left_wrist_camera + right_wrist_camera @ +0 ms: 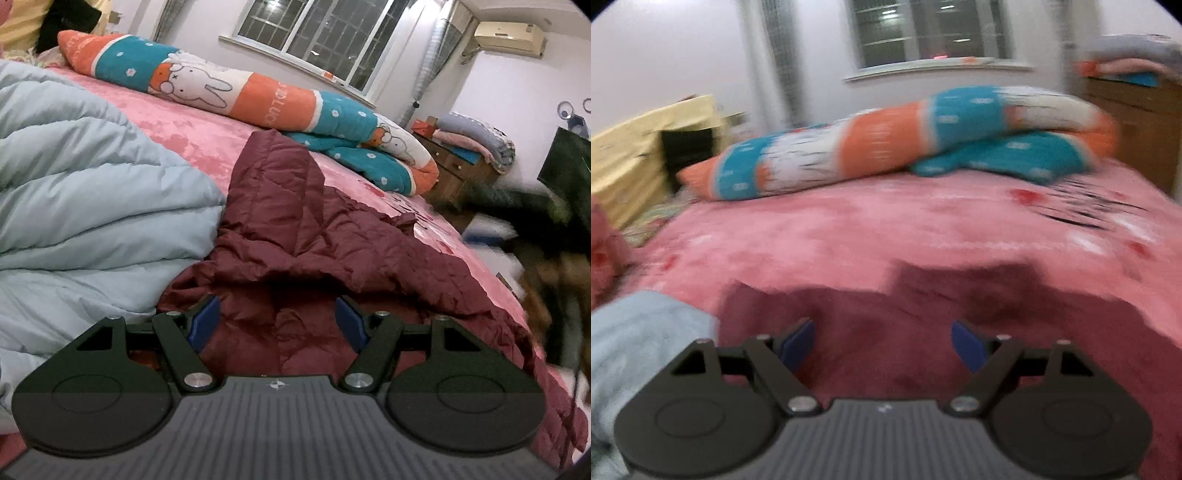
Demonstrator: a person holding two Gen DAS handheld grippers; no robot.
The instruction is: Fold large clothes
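Across the frame, a pink plush bedspread (192, 136) covers the bed. On it, at centre of the left wrist view, lies a maroon quilted jacket (314, 229), crumpled, its long axis running from lower right up to a peak at upper centre. A pale blue puffy quilt (85, 192) fills the left, touching the jacket. A rolled blanket (258, 99) with rabbit print crosses the upper frame; its lettering is unreadable. Left gripper (276, 325) stands wide, holding nothing, just above the jacket. Right gripper (882, 345), blurred, is likewise spread wide over the maroon fabric.
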